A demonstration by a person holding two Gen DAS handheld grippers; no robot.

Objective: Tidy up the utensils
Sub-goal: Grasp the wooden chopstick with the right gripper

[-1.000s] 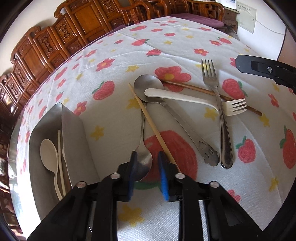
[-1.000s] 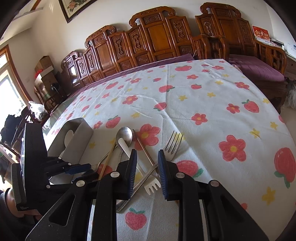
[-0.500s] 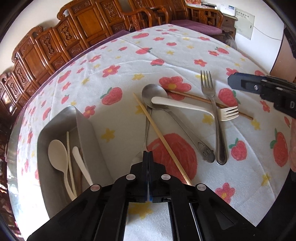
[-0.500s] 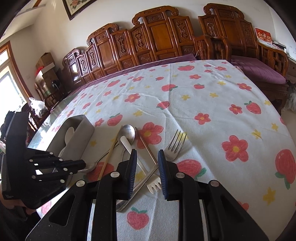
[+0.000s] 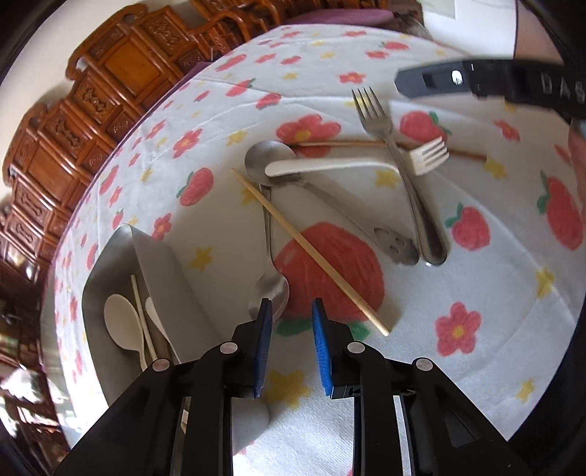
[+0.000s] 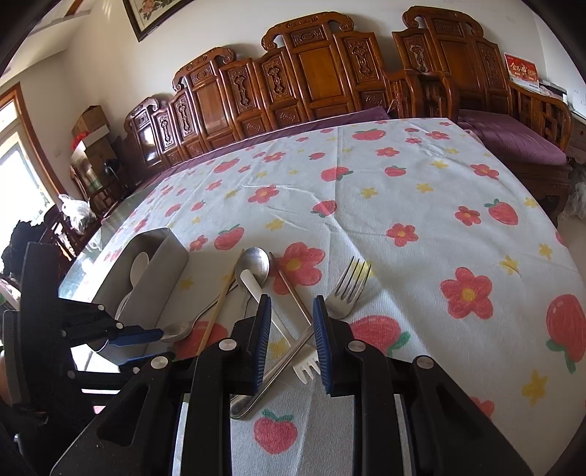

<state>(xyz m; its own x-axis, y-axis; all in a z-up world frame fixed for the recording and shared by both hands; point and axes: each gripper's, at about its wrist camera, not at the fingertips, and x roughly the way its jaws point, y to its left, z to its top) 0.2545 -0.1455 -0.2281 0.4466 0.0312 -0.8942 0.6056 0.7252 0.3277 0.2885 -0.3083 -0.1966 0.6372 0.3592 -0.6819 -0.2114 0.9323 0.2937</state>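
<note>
A row of dark carved wooden chairs with panelled backs (image 6: 307,77) lines a plain cream wall (image 6: 234,22). A purple seat cushion (image 6: 512,135) lies on the bench at the right. A dark-framed picture (image 6: 154,14) hangs high on the wall. At the left a window with a brown wooden frame (image 6: 22,153) lets in bright daylight. Near it stand stacked cardboard boxes (image 6: 91,128). In front spreads a table under a white cloth printed with red strawberries, flowers and yellow stars (image 6: 421,205)
</note>
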